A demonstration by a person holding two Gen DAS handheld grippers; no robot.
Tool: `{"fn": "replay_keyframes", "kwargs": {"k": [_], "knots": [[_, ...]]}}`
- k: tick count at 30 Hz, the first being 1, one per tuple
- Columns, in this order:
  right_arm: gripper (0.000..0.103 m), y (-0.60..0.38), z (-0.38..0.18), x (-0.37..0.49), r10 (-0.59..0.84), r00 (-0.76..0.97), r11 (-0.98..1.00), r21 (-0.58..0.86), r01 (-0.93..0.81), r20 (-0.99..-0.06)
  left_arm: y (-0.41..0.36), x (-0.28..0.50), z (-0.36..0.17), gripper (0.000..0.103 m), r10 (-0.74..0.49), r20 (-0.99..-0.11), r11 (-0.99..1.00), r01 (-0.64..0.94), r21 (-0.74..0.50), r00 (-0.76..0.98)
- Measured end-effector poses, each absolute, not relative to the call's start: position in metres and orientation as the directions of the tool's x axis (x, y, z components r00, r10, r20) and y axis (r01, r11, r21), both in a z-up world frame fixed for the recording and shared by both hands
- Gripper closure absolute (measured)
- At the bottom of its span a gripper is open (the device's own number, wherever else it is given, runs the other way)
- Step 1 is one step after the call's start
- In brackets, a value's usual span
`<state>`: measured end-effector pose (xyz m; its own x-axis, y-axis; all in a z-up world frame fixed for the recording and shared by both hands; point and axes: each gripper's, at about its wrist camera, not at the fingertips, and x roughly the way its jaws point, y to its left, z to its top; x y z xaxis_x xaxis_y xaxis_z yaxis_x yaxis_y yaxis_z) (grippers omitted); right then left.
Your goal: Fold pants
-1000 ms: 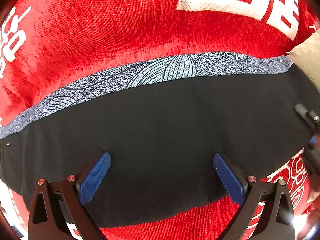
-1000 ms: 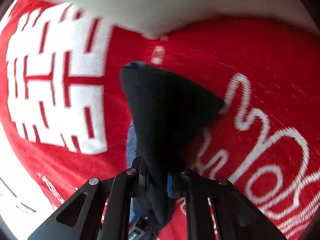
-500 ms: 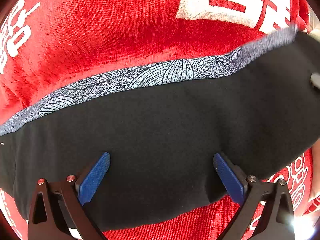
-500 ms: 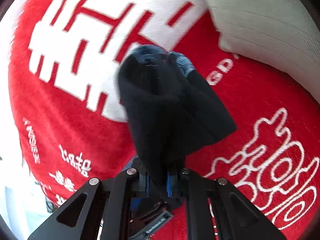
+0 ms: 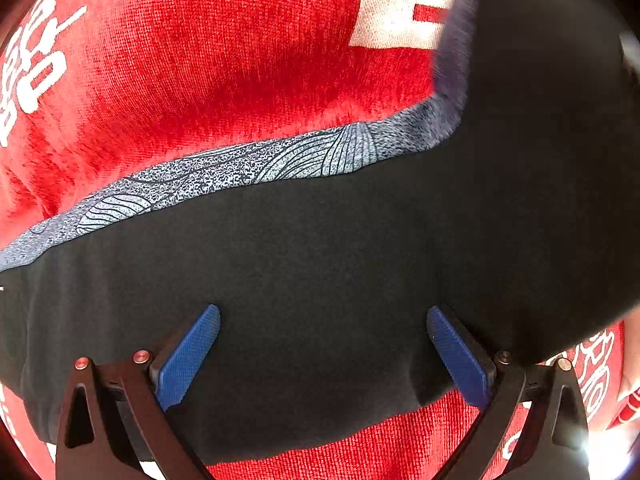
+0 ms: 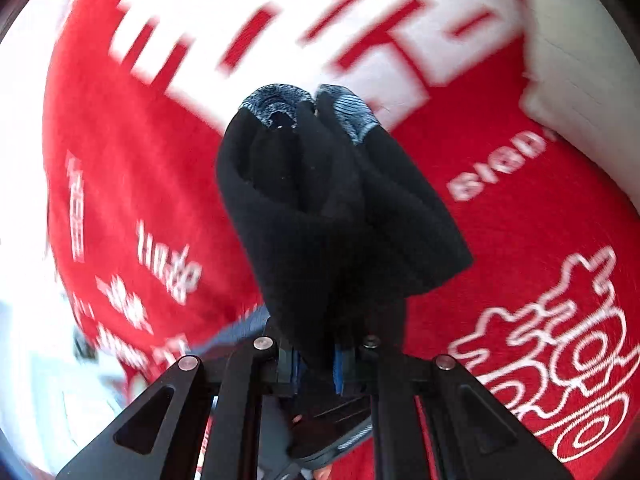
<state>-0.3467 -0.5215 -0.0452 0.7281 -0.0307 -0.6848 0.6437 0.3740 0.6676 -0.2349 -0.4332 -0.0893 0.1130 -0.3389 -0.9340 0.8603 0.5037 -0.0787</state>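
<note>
My right tongs [image 6: 316, 364] pinch a bunch of the black pants [image 5: 320, 280] above the red blanket [image 5: 200, 60], and my left tongs [image 5: 323, 354] are spread wide over them.

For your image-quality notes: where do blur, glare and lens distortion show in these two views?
Left wrist: pants sharp at centre, smeared at upper right; glare in the lower right corner; fisheye bends the grey band. Right wrist: blanket lettering streaked by motion, the gripped pants less so; dark rounded corners.
</note>
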Motion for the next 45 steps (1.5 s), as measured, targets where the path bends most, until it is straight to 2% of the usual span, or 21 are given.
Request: {"fn": "replay_keyframes", "kwargs": {"k": [6,12,15,19,21,22,23,25,29,35,36,37,40,43,44,45], "knots": [[0.09,-0.474,-0.017,-0.284,0.024,0.672,0.575,0.56,0.596,-0.74,-0.382,-0.195,-0.063,0.0,-0.36,-0.933,0.546,0.813,-0.201,0.011],[0.09,-0.401,-0.024,-0.213,-0.046,0.515,0.766,0.3,0.568,-0.856,-0.276,-0.116,-0.029,0.0,-0.336,-0.934,0.635,0.763,-0.126,0.125],[0.089,-0.355,-0.067,-0.171,-0.122,0.402,0.833,0.127,0.538,-0.907,-0.24,-0.074,-0.03,0.0,-0.283,-0.944,0.683,0.727,-0.073,0.171],[0.078,-0.307,-0.118,-0.135,-0.187,0.274,0.87,-0.029,0.492,-0.943,-0.207,-0.034,-0.036,0.0,-0.242,-0.953,0.727,0.684,-0.054,0.183],[0.067,-0.293,-0.117,-0.132,-0.249,0.26,0.88,-0.106,0.462,-0.933,-0.198,-0.024,-0.037,0.0,-0.238,-0.956,0.725,0.686,-0.058,0.171],[0.053,-0.289,-0.111,-0.135,-0.224,0.281,0.89,-0.079,0.449,-0.933,-0.196,-0.022,-0.036,0.0,-0.242,-0.957,0.721,0.69,-0.068,0.159],[0.048,-0.289,-0.103,-0.141,-0.176,0.308,0.896,-0.022,0.444,-0.935,-0.197,-0.02,-0.034,0.0,-0.249,-0.958,0.715,0.695,-0.081,0.143],[0.048,-0.299,-0.085,-0.158,-0.13,0.345,0.883,0.049,0.466,-0.93,-0.2,-0.021,-0.028,0.0,-0.273,-0.957,0.694,0.709,-0.126,0.097],[0.048,-0.352,-0.055,-0.209,-0.207,0.347,0.761,0.072,0.645,-0.915,-0.219,-0.036,-0.006,0.0,-0.352,-0.936,0.629,0.744,-0.226,0.013],[0.048,-0.402,-0.087,-0.246,-0.128,0.311,0.63,0.165,0.759,-0.942,-0.248,-0.039,0.001,0.0,-0.443,-0.888,0.556,0.739,-0.38,-0.124],[0.048,-0.403,-0.091,-0.252,-0.125,0.31,0.628,0.167,0.76,-0.943,-0.257,-0.034,-0.004,0.002,-0.446,-0.883,0.549,0.735,-0.399,-0.146],[0.048,-0.402,-0.093,-0.245,-0.131,0.313,0.635,0.163,0.755,-0.941,-0.264,-0.036,-0.009,0.014,-0.443,-0.88,0.545,0.729,-0.414,-0.169],[0.048,-0.4,-0.093,-0.244,-0.139,0.321,0.655,0.156,0.739,-0.937,-0.28,-0.044,-0.027,0.029,-0.417,-0.877,0.539,0.711,-0.451,-0.239],[0.048,-0.404,-0.095,-0.246,-0.123,0.339,0.647,0.183,0.74,-0.933,-0.292,-0.053,-0.038,0.037,-0.394,-0.88,0.516,0.727,-0.452,-0.267],[0.048,-0.406,-0.099,-0.244,-0.118,0.345,0.642,0.194,0.742,-0.931,-0.294,-0.056,-0.038,0.044,-0.384,-0.883,0.509,0.735,-0.448,-0.271],[0.048,-0.408,-0.1,-0.246,-0.112,0.353,0.633,0.208,0.746,-0.929,-0.297,-0.059,-0.039,0.062,-0.363,-0.893,0.501,0.752,-0.428,-0.266]]}}
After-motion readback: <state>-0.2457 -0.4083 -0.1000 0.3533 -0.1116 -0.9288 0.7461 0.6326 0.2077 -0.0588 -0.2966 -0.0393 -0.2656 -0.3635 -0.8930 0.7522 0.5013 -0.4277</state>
